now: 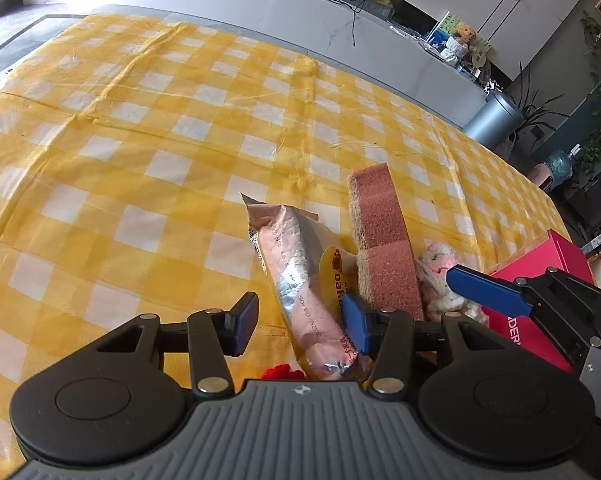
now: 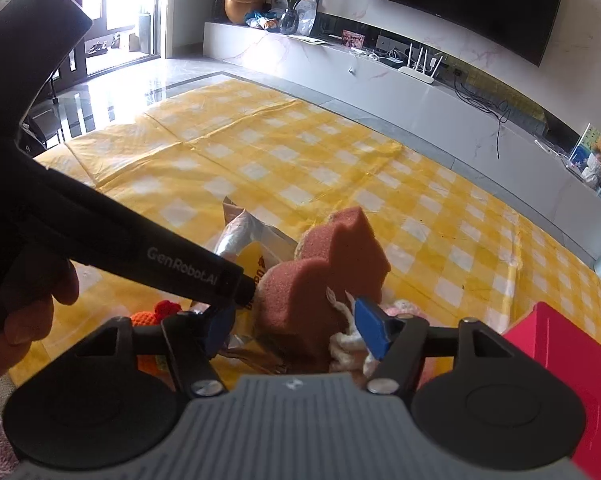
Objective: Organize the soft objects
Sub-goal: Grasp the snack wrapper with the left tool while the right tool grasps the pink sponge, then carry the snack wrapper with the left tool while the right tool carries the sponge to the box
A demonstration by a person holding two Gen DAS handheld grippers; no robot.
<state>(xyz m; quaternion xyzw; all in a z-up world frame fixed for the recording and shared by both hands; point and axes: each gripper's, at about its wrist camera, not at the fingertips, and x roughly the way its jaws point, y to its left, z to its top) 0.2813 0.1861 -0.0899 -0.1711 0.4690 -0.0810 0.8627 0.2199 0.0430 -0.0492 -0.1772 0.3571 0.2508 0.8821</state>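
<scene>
The left hand-held gripper hangs low over a yellow-and-white checked cloth, its blue-padded fingers spread apart and released; the foil snack packet lies between them, and I cannot tell whether either pad touches it. The packet lies lengthwise, its crimped end pointing away from the camera, and a yellow label shows along its right side. Just to the right of it stands a brown sponge, upright on its edge, with a seam across its middle. In the right wrist view the same sponge shows a wavy, stepped outline. The right hand-held gripper is also open, its fingers wide on either side of the sponge's lower part, with a gap on each side as far as the view shows. Its right pad sits against a fluffy white-and-pink plush toy, which lies just beside the sponge; the left wrist view shows that toy between the sponge and a red box. The right gripper's blue finger reaches across the toy there. A small red-and-orange knitted item lies near the packet, partly hidden behind the left gripper's body. All the soft things cluster close together at the near edge of the cloth.
</scene>
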